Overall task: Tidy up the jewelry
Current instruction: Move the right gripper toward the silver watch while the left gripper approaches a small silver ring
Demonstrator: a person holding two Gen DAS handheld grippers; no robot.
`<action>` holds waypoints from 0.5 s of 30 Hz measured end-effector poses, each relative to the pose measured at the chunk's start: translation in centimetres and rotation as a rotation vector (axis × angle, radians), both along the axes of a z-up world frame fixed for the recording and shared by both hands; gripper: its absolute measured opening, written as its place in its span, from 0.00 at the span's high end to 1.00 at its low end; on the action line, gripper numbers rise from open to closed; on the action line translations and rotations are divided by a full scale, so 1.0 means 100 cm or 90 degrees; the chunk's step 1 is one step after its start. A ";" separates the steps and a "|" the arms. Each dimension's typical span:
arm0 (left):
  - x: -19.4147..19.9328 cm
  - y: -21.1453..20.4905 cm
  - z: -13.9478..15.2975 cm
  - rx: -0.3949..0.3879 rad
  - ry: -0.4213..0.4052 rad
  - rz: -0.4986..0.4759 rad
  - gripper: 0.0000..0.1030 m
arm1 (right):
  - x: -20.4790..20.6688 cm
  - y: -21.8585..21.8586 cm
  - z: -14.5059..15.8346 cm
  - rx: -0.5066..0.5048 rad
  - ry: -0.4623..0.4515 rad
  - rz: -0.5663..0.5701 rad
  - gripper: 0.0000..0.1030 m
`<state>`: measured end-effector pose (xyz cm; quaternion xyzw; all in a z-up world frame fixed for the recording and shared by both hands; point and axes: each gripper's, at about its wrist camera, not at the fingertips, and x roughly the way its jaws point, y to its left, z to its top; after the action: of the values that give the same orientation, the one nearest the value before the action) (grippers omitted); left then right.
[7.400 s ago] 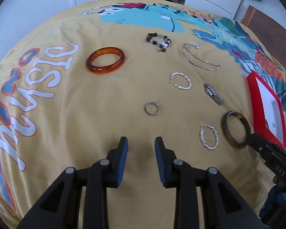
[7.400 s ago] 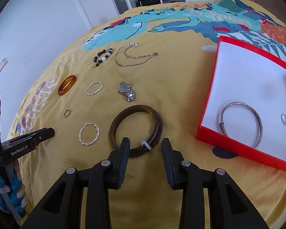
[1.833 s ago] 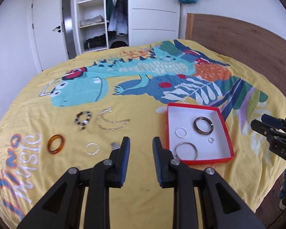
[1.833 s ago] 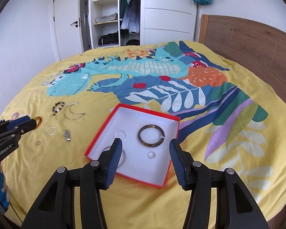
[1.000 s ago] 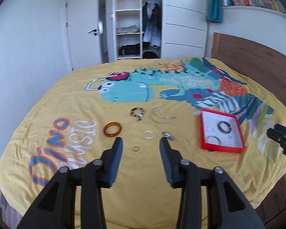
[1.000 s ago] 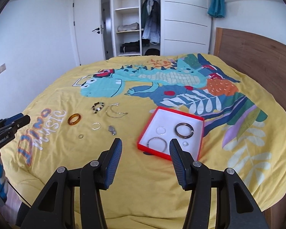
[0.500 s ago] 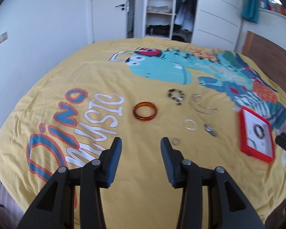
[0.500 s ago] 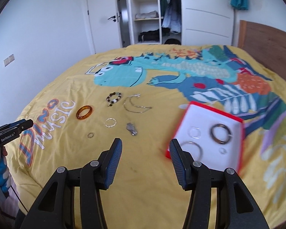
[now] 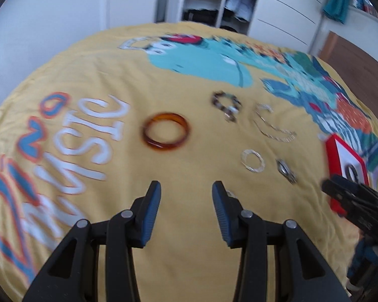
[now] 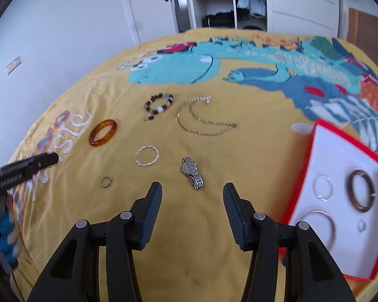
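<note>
Jewelry lies on a yellow bedspread. An amber bangle (image 9: 166, 134) (image 10: 103, 132), a bead bracelet (image 9: 226, 103) (image 10: 159, 106), a chain necklace (image 10: 201, 120), a twisted silver hoop (image 10: 146, 159), a silver watch (image 10: 192, 173) and a small ring (image 10: 105, 182) lie loose. The red box (image 10: 300, 176) at right holds a dark bangle (image 10: 360, 193), two silver hoops and a ring. My left gripper (image 9: 186, 193) is open and empty, above the spread near the amber bangle. My right gripper (image 10: 192, 195) is open and empty, just short of the watch.
The bed's near edge is below both grippers. A white wall, a door and an open wardrobe (image 10: 214, 0) stand beyond the bed. A wooden headboard (image 10: 365, 25) is at right. The left gripper shows at the left edge of the right wrist view (image 10: 25, 167).
Both grippers have dropped closer to the bed and moved toward the loose jewelry. The left wrist view is blurred by motion. Both stay open and empty.
</note>
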<state>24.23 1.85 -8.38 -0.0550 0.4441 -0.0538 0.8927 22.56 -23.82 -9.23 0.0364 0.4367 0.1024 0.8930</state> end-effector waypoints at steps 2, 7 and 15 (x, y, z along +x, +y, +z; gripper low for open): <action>0.003 -0.011 -0.011 -0.012 0.013 -0.022 0.61 | 0.009 0.003 -0.012 0.002 0.012 0.002 0.53; 0.012 -0.028 -0.031 -0.016 0.033 -0.052 0.61 | 0.030 0.014 -0.027 -0.007 0.018 0.022 0.54; 0.017 -0.041 -0.056 -0.009 0.051 -0.076 0.61 | 0.059 0.029 -0.045 -0.031 0.023 0.055 0.54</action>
<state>25.96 -2.29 -13.94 -0.0370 0.4814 -0.1079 0.8690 28.49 -20.93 -13.71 -0.0020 0.4562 0.1295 0.8804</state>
